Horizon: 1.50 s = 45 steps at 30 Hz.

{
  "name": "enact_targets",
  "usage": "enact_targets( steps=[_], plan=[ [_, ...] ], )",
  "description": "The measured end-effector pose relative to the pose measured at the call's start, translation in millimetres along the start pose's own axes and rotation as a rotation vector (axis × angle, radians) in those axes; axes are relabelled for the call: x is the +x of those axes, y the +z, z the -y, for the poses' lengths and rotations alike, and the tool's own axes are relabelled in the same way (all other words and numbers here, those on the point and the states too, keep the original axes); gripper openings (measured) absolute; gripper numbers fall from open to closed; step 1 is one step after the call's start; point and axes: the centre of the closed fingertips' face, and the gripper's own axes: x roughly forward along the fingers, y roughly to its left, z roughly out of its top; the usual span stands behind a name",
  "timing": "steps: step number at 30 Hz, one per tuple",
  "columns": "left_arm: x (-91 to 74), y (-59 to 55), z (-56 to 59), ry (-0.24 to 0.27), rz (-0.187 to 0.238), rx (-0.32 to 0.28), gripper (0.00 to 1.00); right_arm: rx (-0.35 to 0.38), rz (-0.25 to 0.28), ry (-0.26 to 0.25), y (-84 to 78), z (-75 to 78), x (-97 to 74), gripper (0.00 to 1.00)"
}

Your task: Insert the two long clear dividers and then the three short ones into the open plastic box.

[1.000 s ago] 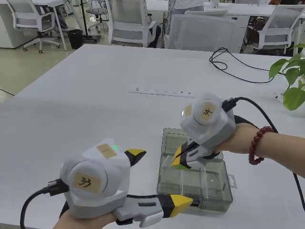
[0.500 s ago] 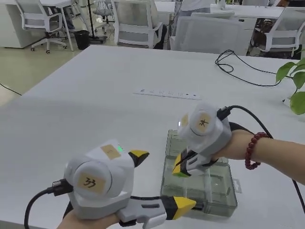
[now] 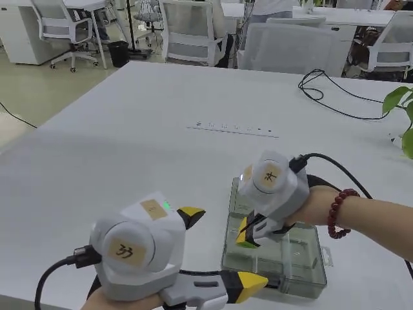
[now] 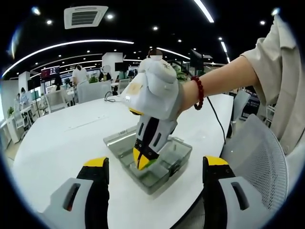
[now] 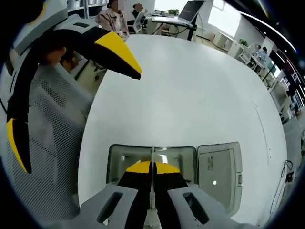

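Claw, left (image 3: 231, 248): nearest item, low at the near edge of the bench (image 3: 129, 148). Yellow-tipped jaws spread wide, nothing between them. In its own view the jaws frame the box and the other claw.

Claw, right (image 5: 152, 168): just beyond the left one, tilted down over the plastic box (image 3: 290, 281), tips inside its outline. Jaws pressed together on a clear divider (image 5: 152, 152), which stands edge-on as a thin pale line running forward from the tips across the box's tray. Whether the divider is seated in the tray cannot be told. The hand holding this claw wears a dark red bead bracelet (image 3: 338, 213) at the wrist.

Plastic box: clear with a greenish tint, flat on the bench near the front edge, right of the left claw. Open; lid (image 5: 219, 164) lies flat beside the tray, still joined to it.

Flat white strip (image 3: 235, 128): mid-bench, well beyond the box, lying crosswise.

Black cable (image 3: 302, 82): looped on the far right part of the bench.

Plant (image 3: 400, 100): green leaves at the right edge.

Office chairs (image 3: 187, 29): grey-backed, past the far end of the bench.
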Motion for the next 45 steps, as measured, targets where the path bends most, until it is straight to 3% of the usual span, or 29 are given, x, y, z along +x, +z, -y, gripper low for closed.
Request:
enact_targets(
  steps=[11, 21, 31, 45],
  plan=[
    [-0.8, -0.3, -0.3, 0.004, -0.005, 0.006, 0.82, -0.001, -0.066, 0.023, -6.8, -0.3, 12.1, 0.02],
    [-1.2, 0.4, -0.7, 0.01, -0.005, 0.004, 0.82, 0.036, -0.075, 0.04, -7.7, -0.5, 13.2, 0.02],
    [-2.2, -0.4, -1.2, 0.015, -0.014, 0.005, 0.82, 0.025, -0.058, 0.026, -6.6, 0.8, 10.7, 0.07],
    [-3.2, -1.4, -2.3, 0.029, -0.021, -0.001, 0.82, 0.044, -0.004, 0.026, -0.9, -3.9, -13.9, 0.2]
  ],
)
